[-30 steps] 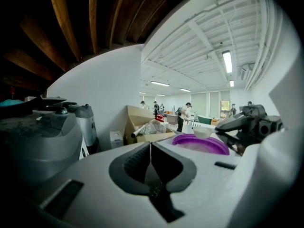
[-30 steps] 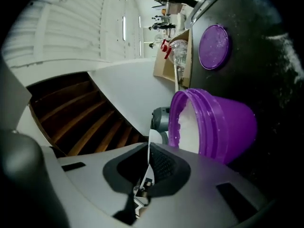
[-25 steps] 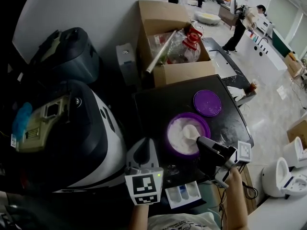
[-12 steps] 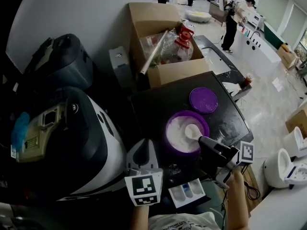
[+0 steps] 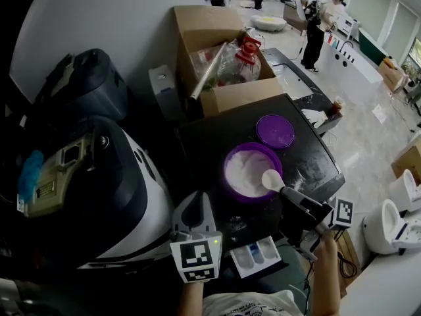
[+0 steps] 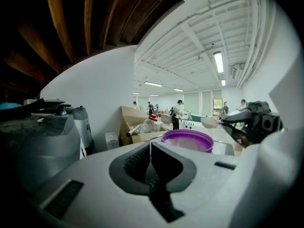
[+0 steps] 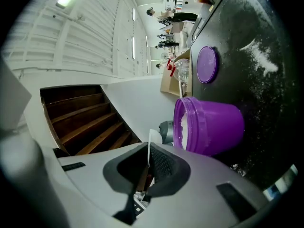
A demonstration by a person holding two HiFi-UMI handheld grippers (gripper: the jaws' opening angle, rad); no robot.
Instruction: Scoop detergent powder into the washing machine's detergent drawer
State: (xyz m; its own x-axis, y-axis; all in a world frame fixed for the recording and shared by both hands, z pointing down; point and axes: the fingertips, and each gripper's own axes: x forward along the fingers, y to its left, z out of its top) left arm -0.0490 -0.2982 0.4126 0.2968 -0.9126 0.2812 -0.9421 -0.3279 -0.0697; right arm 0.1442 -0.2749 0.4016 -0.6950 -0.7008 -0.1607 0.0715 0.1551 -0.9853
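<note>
As seen from the head view, note right gripper (image 5: pixel 290 195) at lower right of frame, clenched on the white scoop (image 5: pixel 272 180). Confirm in right gripper view: jaws pinched onto the scoop's thin white handle (image 7: pixel 149 144), nothing else between them. Log scoop bowl heaped with white powder, sitting over the lower-right rim of the purple tub (image 5: pixel 245 199). Check against left gripper view: bowl at the tub's right edge, slightly higher than the rim.

Record tub at frame centre on the black tabletop (image 5: pixel 210 143), open, filled with detergent powder (image 5: pixel 243 168). Record purple lid (image 5: pixel 275 131) lying flat just upper right of the tub, apart from it. Note a dusting of spilled powder (image 5: pixel 309 170) on the tabletop right of the tub.

Locate detergent drawer (image 5: pixel 255 257) at bottom centre, pulled out, between the two grippers, below the tub.

Log left gripper (image 5: pixel 195 206) at lower centre-left, beside the drawer, jaws pressed together on nothing, per left gripper view.

Note cardboard box (image 5: pixel 205 22) at top centre, behind the tabletop.
</note>
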